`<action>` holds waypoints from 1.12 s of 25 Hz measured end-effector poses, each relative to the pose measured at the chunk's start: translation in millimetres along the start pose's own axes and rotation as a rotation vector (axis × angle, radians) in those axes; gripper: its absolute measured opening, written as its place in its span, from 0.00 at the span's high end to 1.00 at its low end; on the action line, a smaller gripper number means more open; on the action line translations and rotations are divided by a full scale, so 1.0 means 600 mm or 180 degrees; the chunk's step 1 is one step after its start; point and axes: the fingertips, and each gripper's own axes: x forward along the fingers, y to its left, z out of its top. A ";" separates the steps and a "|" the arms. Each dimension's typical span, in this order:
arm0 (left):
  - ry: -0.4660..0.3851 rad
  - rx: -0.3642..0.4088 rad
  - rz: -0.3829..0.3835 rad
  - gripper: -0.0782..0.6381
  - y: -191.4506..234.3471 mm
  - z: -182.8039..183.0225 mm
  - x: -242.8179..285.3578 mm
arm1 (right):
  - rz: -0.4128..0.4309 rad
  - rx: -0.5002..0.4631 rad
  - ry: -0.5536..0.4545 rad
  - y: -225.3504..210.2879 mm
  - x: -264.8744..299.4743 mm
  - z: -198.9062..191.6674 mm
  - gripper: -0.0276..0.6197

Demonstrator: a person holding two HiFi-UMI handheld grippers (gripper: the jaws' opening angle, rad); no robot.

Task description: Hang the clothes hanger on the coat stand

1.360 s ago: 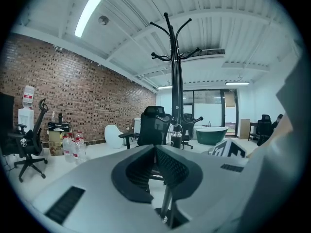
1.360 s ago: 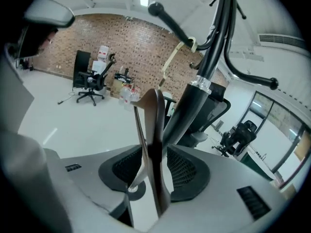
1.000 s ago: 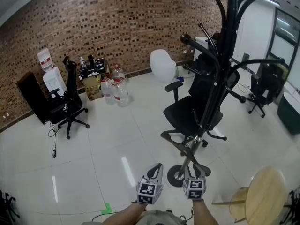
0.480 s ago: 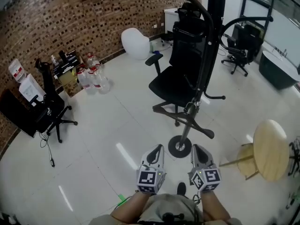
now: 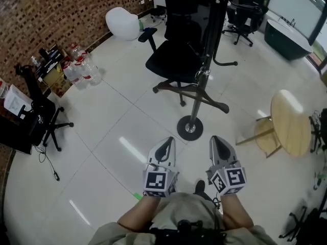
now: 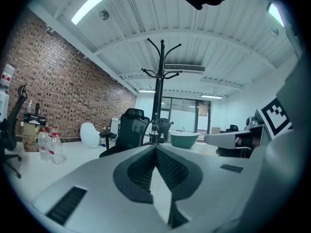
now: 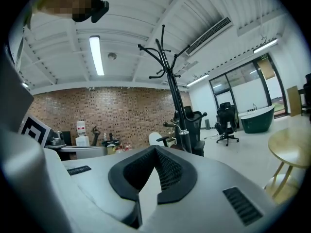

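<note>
Over the last second our view has tipped down toward the floor (image 5: 102, 152). The brick wall (image 5: 61, 14) that filled the top of the head view is now squeezed into its upper left corner, and the top hooks of the coat stand (image 5: 190, 127) have slipped out of that view. The right gripper (image 5: 219, 146), which stood wide a second ago, has closed up.

Both grippers are held low and close to our body, side by side, pointing at the stand's round base just ahead. The left gripper (image 5: 166, 146) has its ridged pads pressed together with nothing between them, as its own view shows (image 6: 155, 150). The right gripper view shows the same there: pads meeting, nothing held (image 7: 155, 153).

The clothes hanger (image 5: 217, 104) is well apart from both grippers. It hangs low on the stand's pole, just under a shiny collar, with its dark arms sloping down to either side. A black office chair (image 5: 176, 60) stands right behind the pole. Some water bottles (image 5: 82, 70) are grouped near the wall.
</note>
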 end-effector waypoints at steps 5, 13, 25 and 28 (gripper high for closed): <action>-0.0114 0.0135 -0.0025 0.89 -0.070 0.017 -0.021 | 0.0074 -0.0015 -0.0042 -0.022 -0.058 0.009 0.95; -0.0098 0.0274 -0.0131 0.89 -0.240 0.040 -0.012 | 0.0205 -0.0030 -0.0195 -0.110 -0.159 0.071 0.95; -0.0095 0.0428 -0.0251 0.89 -0.347 -0.025 0.018 | 0.0265 -0.0105 -0.0207 -0.184 -0.218 0.027 0.95; -0.0097 0.0423 -0.0270 0.88 -0.354 -0.027 0.021 | 0.0244 -0.0103 -0.0201 -0.191 -0.222 0.028 0.95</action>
